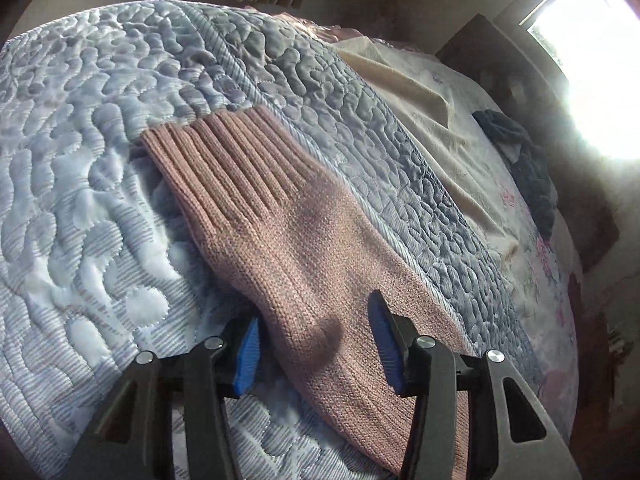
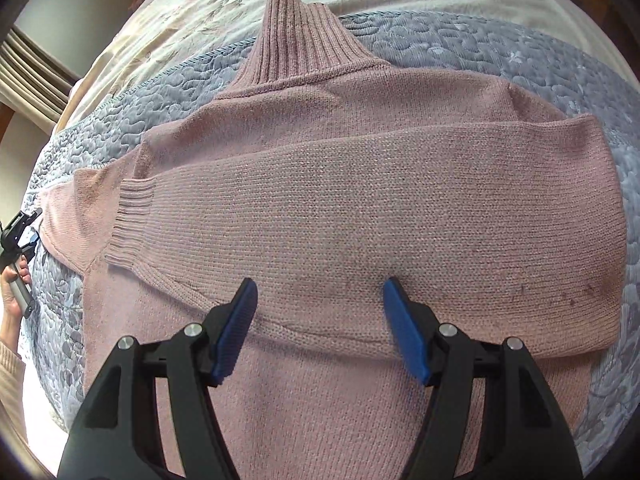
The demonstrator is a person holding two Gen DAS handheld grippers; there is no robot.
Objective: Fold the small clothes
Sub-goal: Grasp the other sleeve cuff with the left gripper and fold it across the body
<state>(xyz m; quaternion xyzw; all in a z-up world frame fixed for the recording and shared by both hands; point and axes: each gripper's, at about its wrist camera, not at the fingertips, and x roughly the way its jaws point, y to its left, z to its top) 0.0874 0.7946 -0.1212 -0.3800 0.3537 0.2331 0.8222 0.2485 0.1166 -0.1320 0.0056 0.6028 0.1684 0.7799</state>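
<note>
Nearest to us, the left claw (image 1: 316, 344) stands wide, its blue pads either side of the unfolded sleeve (image 1: 280, 216) but not closed on it; the knit runs straight between the jaws. This sleeve's long axis leads away from the claw, up and to the left, to its ribbed cuff (image 1: 212, 140) lying on the quilt (image 1: 80, 160). We judge this to be the relation the coming move turns on: the left claw is the nearer one to this sleeve and is lined up along it, so it would grip here and carry the sleeve across the body. The right claw (image 2: 318, 320) is also wide and holds nothing; it hovers over the middle of the sweater (image 2: 320, 400), which lies flat on the quilt on the bed, collar (image 2: 304, 36) pointing away from us. Just beyond its pads the other sleeve (image 2: 360, 208) already lies folded crosswise over the chest, its cuff toward the left. Farther off we see a floral sheet (image 2: 160, 12), a cream cloth (image 1: 420, 92) and a dark garment (image 1: 520, 152). We find no brand, label or readable writing anywhere.
</note>
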